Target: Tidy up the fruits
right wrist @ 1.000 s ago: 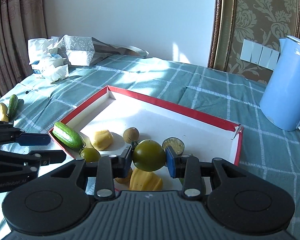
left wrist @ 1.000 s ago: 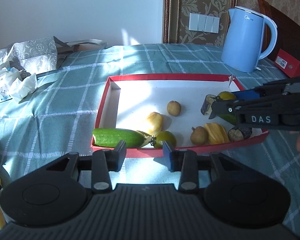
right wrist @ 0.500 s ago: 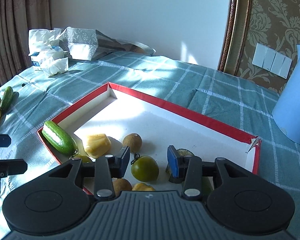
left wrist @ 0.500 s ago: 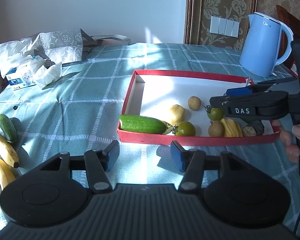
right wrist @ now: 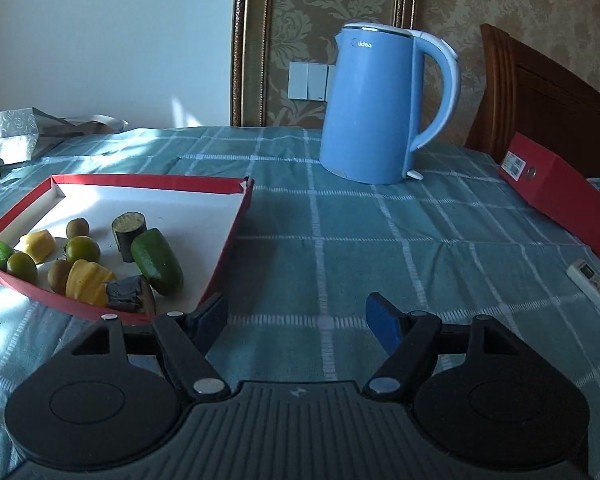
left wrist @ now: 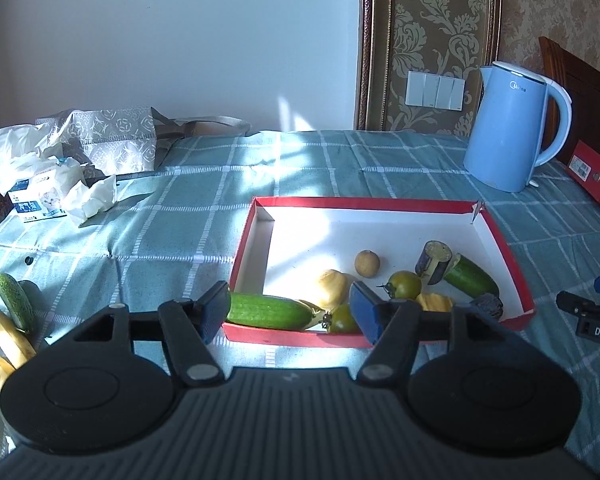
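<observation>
A red-rimmed white tray (left wrist: 384, 203) (right wrist: 236, 226) holds a long cucumber (left wrist: 267, 311), two green tomatoes (left wrist: 405, 283), yellow pieces (right wrist: 87, 281), small brown fruits (left wrist: 367, 263), a cut aubergine stub (right wrist: 129, 228) and a short green cucumber half (right wrist: 156, 261). My left gripper (left wrist: 288, 312) hovers before the tray's near edge, jaws opening, nothing between them. My right gripper (right wrist: 300, 320) is over bare cloth right of the tray, jaws opening and empty. The right gripper also shows at the left wrist view's right edge (left wrist: 592, 308).
A blue kettle (right wrist: 374, 104) (left wrist: 510, 128) stands behind the tray. A red box (right wrist: 560, 192) and a remote (right wrist: 594, 286) lie at the right. On the left are tissue packs (left wrist: 56, 188), a paper bag (left wrist: 112, 140), a small cucumber (left wrist: 14, 306) and bananas (left wrist: 4, 336).
My right gripper let go of the green tomato in the tray, opened wide and swung right, off the tray. My left gripper rose, drew back a little and opened wider.
</observation>
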A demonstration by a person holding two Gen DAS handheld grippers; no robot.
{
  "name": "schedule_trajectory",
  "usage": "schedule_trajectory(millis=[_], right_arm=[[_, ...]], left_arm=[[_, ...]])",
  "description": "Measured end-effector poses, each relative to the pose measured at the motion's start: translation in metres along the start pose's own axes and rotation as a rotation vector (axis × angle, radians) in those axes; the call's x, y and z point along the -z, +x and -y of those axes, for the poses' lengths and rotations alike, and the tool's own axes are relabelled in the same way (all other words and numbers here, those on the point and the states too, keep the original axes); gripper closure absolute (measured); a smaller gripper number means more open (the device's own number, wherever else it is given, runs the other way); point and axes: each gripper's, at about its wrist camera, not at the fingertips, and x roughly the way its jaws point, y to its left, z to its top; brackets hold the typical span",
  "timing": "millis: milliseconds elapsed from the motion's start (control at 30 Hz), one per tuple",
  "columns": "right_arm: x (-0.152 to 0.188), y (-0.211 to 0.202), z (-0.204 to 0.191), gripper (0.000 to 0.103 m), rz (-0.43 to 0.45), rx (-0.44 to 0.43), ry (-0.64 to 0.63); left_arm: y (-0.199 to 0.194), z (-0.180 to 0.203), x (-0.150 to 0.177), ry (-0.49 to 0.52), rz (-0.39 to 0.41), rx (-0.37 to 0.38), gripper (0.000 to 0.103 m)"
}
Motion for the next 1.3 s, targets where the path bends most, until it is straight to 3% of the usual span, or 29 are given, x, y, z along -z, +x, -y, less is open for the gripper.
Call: schedule_trajectory(millis=[367, 467, 867, 1300], right_arm=[[0.011, -0.016, -0.028, 0.027, 0.019, -0.012, -0.033], [0.012, -0.02, -0.034, 0.027, 0.021, -0.019, -0.043], [0.012, -0.032, -0.04, 0.027, 0.041, -0.012, -0.042], [0.015, -0.039, -0.048, 0.027, 0.041, -0.027, -0.066]], left_arm=[[-0.012, -0.016, 0.004, -0.017, 0.01, 0.015, 0.04], [-0.017, -0.02, 0.005, -0.028, 0.022, 0.006, 0.029], [-0.028, -0.033, 0.008, -0.054, 0.05, -0.009, 0.03], [-0.032, -0.042, 0.011, -0.102, 0.021, 0.014, 0.028]])
